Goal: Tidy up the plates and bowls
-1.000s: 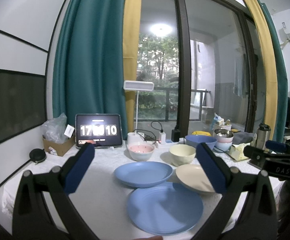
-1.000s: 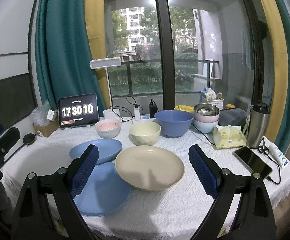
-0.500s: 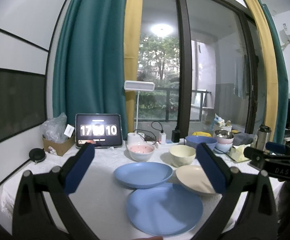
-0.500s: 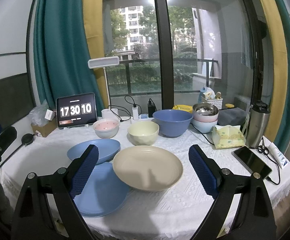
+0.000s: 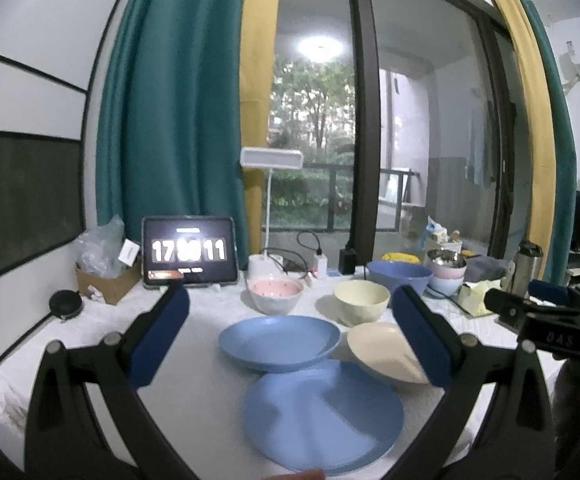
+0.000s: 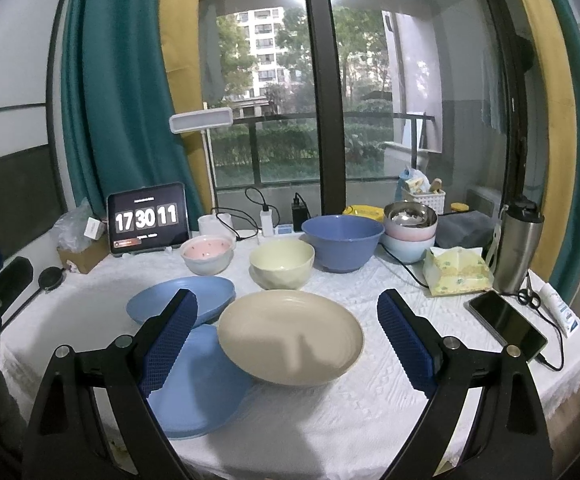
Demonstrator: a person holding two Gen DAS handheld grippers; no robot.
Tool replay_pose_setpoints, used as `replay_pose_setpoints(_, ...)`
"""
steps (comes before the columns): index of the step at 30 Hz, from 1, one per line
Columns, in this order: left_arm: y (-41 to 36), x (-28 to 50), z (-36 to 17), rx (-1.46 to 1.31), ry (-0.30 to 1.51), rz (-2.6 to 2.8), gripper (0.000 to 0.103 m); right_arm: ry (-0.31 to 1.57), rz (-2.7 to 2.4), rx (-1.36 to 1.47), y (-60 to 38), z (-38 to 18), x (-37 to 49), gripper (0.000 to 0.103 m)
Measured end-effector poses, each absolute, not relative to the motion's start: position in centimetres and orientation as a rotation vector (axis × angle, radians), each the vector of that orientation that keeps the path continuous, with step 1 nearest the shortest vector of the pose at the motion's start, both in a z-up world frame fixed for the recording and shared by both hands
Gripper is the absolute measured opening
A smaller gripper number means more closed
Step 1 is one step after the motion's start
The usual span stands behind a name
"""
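— Why are both sets of tongs apart?
— Nothing is gripped: left gripper (image 5: 290, 334) and right gripper (image 6: 288, 338) hover, framing the plates.
— Where's the cream plate (image 6: 290, 338)?
— Twelve o'clock of the right gripper, overlapping the flat blue plate (image 6: 198, 384).

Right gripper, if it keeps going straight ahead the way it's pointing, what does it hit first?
Most likely the cream plate. The right gripper is open and empty, and that plate lies centred between its fingers. The pale yellow bowl sits behind it. Height above the plate is unclear, so it might pass over it.
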State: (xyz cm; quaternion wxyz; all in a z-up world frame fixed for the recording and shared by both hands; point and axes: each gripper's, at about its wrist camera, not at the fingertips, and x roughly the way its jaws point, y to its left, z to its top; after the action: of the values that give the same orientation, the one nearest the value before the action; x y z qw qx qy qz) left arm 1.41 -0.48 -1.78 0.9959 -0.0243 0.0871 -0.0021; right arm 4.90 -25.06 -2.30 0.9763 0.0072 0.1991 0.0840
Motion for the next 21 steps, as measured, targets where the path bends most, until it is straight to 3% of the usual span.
replay_pose_setpoints(21, -7.4, 11.6, -5.5, 0.047, 0.442, -0.055, 0.102, 0.598, 0.15, 0.12, -30.1, -6.7, 14.1, 0.092)
